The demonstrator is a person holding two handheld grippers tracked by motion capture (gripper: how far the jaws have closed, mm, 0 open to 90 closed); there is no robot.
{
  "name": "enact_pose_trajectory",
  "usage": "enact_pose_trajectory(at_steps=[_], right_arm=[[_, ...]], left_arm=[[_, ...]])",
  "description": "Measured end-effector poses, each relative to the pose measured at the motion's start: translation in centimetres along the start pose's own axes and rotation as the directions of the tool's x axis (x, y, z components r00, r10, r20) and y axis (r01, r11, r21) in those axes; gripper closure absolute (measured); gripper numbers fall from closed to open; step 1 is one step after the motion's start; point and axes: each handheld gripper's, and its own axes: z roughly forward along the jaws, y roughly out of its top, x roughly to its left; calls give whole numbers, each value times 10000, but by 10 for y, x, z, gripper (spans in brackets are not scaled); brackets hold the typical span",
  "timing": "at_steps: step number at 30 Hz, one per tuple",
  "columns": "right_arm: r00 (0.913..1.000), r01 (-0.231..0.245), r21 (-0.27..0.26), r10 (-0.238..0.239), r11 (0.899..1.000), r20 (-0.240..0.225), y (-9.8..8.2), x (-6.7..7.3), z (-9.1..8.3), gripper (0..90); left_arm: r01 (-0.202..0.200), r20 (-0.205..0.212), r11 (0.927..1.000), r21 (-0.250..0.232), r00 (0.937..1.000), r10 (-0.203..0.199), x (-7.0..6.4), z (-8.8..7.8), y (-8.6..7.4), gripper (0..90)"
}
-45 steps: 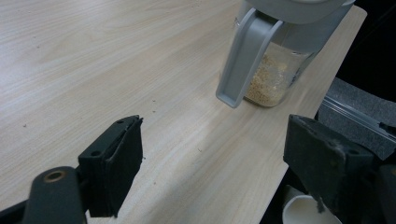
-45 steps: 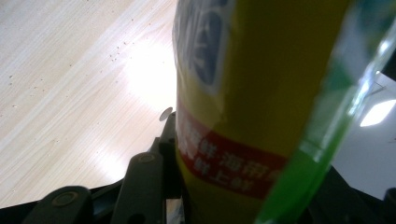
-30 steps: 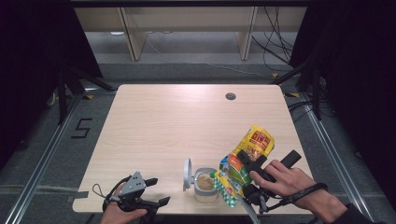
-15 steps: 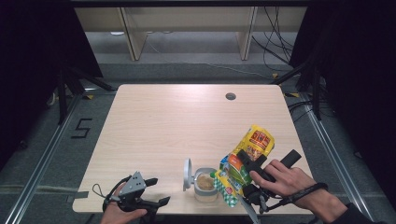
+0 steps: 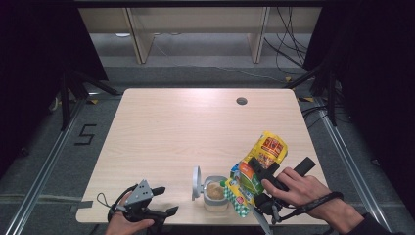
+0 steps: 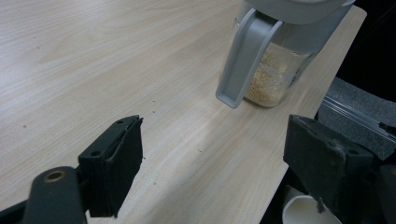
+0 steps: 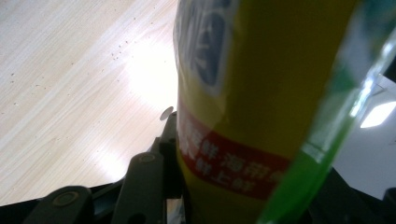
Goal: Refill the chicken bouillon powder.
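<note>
Right tongs [image 5: 254, 183] clamp yellow-green bag [image 5: 257, 169], mouth tipped toward jar [image 5: 215, 193]; left tongs [image 5: 164, 203] wide, empty.

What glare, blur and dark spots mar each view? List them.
High view: wooden table evenly lit, surroundings black. Left gripper view: clear grain-filled jar sharp, near black pads soft. Right gripper view: yellow-green printed pouch blurred by closeness, white glare on the wood.
</note>
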Motion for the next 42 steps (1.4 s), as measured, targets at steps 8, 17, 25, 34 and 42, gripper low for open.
enact_pose_trajectory(at_steps=[8, 17, 25, 34, 42], right_arm=[[10000, -23, 20, 23, 10000, -39, 0, 1, 0, 619], [10000, 53, 69, -54, 10000, 82, 0, 1, -1, 620], [9992, -313, 161, 309, 9994, 240, 2, 4, -1, 621], [10000, 59, 66, -59, 10000, 50, 0, 1, -1, 621], [9999, -101, 102, 101, 9999, 3, 1, 2, -1, 622]], left_arm=[[6, 12, 10000, -51, 10000, -6, 0, 0, 0, 191], [-13, -41, 10000, 9, 10000, 13, 1, 0, 0, 191], [52, 8, 10000, -81, 10000, -52, 0, 0, 0, 191], [36, 10, 10000, -71, 10000, -36, 0, 0, 0, 191], [17, 25, 10000, -32, 10000, -17, 0, 0, 0, 191]])
